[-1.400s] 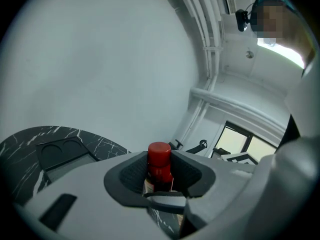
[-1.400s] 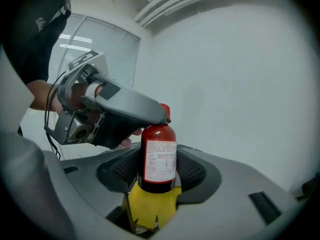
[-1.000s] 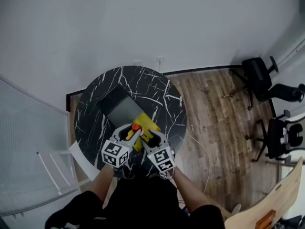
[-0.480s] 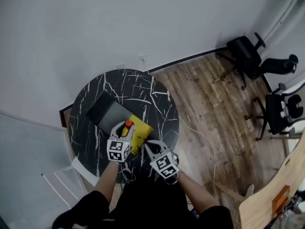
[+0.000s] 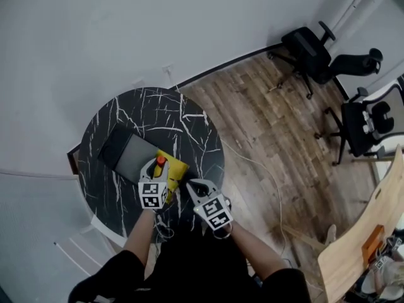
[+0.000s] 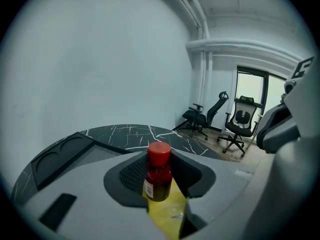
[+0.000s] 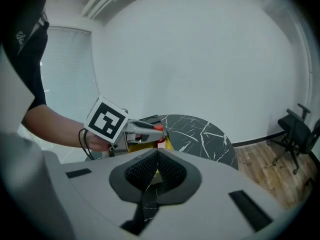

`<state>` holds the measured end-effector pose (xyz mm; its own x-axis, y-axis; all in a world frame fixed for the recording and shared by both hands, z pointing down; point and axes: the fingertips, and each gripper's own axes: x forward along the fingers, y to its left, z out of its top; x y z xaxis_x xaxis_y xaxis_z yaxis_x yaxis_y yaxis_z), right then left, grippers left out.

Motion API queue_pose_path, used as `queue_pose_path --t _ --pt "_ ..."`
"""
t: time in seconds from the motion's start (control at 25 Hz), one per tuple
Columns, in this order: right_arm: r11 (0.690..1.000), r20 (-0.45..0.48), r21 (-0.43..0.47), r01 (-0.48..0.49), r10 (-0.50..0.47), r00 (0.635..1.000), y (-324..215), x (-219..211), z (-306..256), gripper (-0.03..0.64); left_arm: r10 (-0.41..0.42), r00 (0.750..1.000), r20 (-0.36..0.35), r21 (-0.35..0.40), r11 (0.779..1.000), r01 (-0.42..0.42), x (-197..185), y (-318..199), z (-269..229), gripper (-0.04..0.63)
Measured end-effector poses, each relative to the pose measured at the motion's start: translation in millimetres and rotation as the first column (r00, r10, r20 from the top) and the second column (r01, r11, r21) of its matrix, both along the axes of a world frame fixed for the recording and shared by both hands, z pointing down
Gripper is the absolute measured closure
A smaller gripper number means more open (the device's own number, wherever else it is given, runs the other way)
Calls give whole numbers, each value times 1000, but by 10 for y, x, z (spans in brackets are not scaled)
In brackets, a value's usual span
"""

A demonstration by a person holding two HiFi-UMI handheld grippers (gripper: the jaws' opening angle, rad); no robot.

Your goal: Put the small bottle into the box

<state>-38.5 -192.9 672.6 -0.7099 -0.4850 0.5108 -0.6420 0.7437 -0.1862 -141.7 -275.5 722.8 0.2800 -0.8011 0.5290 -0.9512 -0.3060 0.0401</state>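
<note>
A small dark bottle with a red cap (image 6: 159, 176) stands upright between the jaws of my left gripper (image 6: 159, 170), which is shut on it. In the head view the left gripper (image 5: 158, 166) holds the bottle (image 5: 160, 161) over a flat yellow object (image 5: 174, 167), right beside a dark shallow box with a grey inside (image 5: 128, 154). That box (image 6: 64, 152) shows at the left of the left gripper view. My right gripper (image 5: 192, 185) is shut and empty, just right of the yellow object. In its own view the right gripper (image 7: 156, 156) looks at the left gripper (image 7: 147, 130).
A round black marble table (image 5: 180, 117) carries everything. A white chair (image 5: 95, 229) stands at its near left edge. Wooden floor with a cable (image 5: 265, 175) lies to the right, and black office chairs (image 5: 309, 49) stand at the far right.
The left gripper has carried the bottle left, closer to the dark box. The right gripper has drawn apart from it. The head camera has turned, so the table sits further left.
</note>
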Motion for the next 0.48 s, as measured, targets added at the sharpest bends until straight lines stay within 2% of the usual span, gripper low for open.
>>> queue_pose_path --t 0.24,0.48 --pt "999 20 -27 -47 48 999 -192 -24 79 620 -7 1000 -2 10 1000 7 11 -27 94 462" --pt "998 33 -27 -53 54 998 -312 -87 107 620 -21 1000 13 5 1000 21 6 -53 176 462"
